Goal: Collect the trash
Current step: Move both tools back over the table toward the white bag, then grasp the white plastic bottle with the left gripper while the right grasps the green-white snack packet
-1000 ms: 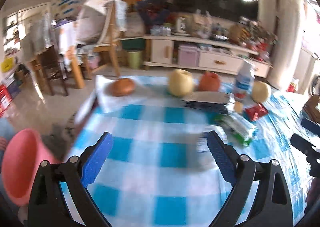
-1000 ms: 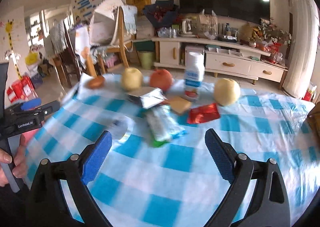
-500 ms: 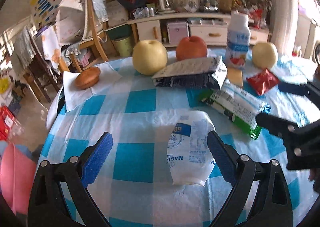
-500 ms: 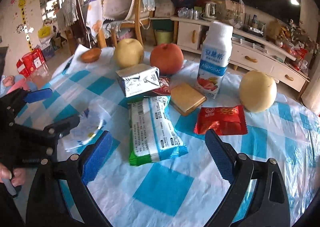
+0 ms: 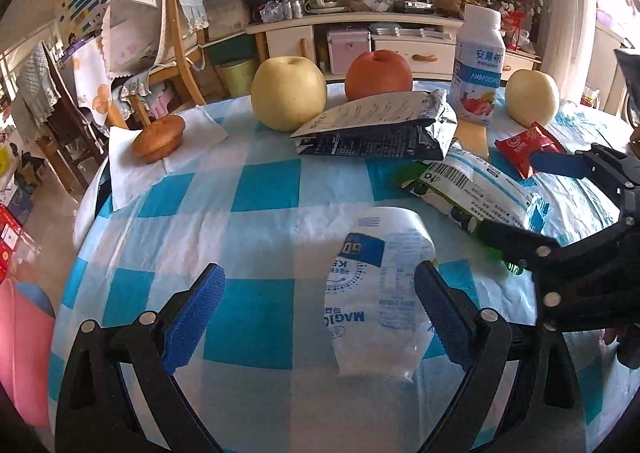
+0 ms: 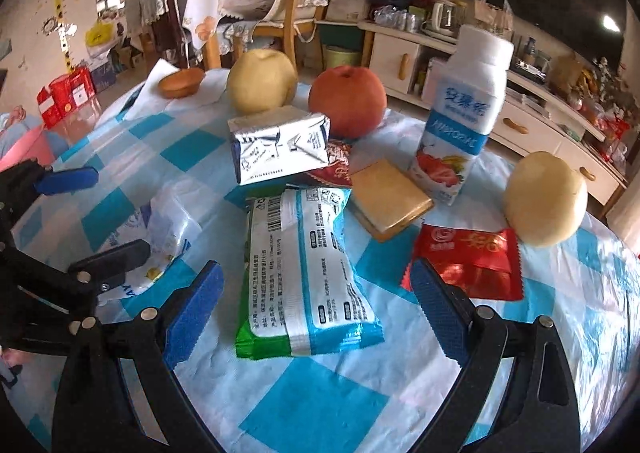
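Note:
My left gripper (image 5: 320,307) is open, low over the table, with a flat white and blue wrapper (image 5: 378,285) lying between its fingers, nearer the right one. My right gripper (image 6: 318,303) is open over a green and white packet (image 6: 310,277), which also shows in the left wrist view (image 5: 472,189). A crushed silver carton (image 6: 278,147) lies behind it. A red sachet (image 6: 468,259) lies by the right finger. The white wrapper also shows in the right wrist view (image 6: 168,229).
Two yellow pears (image 5: 288,91) (image 6: 544,199), a red apple (image 6: 348,101), a yogurt bottle (image 6: 460,109), a tan square snack (image 6: 388,203) and a muffin on a napkin (image 5: 158,137) stand on the blue checked tablecloth (image 5: 264,189). A pink bin (image 5: 20,353) sits below the table's left edge.
Both grippers have moved forward and down toward the table. The white wrapper now lies between the left fingers and the green packet between the right fingers. Both stay open.

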Action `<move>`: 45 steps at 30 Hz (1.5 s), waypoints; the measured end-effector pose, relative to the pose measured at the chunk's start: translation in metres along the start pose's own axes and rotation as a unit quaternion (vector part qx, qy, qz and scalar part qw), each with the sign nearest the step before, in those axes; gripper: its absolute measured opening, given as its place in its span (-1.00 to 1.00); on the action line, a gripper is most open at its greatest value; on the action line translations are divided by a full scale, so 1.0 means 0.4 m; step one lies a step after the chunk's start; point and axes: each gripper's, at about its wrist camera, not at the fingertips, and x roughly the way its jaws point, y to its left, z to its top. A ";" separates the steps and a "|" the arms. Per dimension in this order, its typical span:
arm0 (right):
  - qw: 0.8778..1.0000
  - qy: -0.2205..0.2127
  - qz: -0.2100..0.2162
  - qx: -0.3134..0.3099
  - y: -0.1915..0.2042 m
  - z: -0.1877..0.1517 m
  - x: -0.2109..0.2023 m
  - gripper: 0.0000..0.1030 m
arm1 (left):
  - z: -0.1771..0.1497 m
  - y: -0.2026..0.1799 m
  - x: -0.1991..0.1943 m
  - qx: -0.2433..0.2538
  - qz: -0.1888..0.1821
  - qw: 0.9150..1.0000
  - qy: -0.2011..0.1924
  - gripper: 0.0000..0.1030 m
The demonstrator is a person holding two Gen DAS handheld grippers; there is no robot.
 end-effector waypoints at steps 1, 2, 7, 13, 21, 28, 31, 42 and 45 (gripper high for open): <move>1.000 0.005 0.001 0.000 0.000 0.002 0.006 0.84 | 0.000 -0.001 0.004 0.001 0.001 1.000 0.003 0.84; 1.000 0.006 0.002 -0.001 -0.001 0.002 0.007 0.84 | 0.001 -0.003 0.006 0.001 0.001 1.000 0.005 0.84; 0.999 0.037 0.008 -0.003 -0.003 0.005 0.039 0.84 | 0.001 -0.016 0.014 0.006 -0.004 1.000 0.007 0.85; 0.999 0.041 0.026 0.001 -0.012 0.005 0.045 0.79 | -0.001 -0.015 0.022 0.003 -0.016 1.000 0.013 0.86; 0.999 0.034 0.032 -0.008 0.003 0.007 0.028 0.07 | -0.004 -0.042 0.023 0.019 -0.089 0.995 0.028 0.05; 0.999 0.032 0.027 -0.010 0.008 0.006 0.025 -0.01 | -0.008 -0.057 0.028 0.032 -0.090 0.995 0.032 -0.41; 0.999 0.031 0.026 -0.010 0.007 0.005 0.024 -0.03 | -0.010 -0.055 0.026 0.031 -0.090 0.995 0.030 -0.41; 0.999 0.031 0.023 -0.004 0.000 -0.005 0.011 -0.07 | 0.001 -0.039 -0.004 0.021 -0.097 0.995 0.008 -0.49; 0.999 0.031 0.024 -0.003 -0.001 -0.007 0.010 -0.09 | 0.000 -0.037 -0.003 0.021 -0.097 0.995 0.010 -0.50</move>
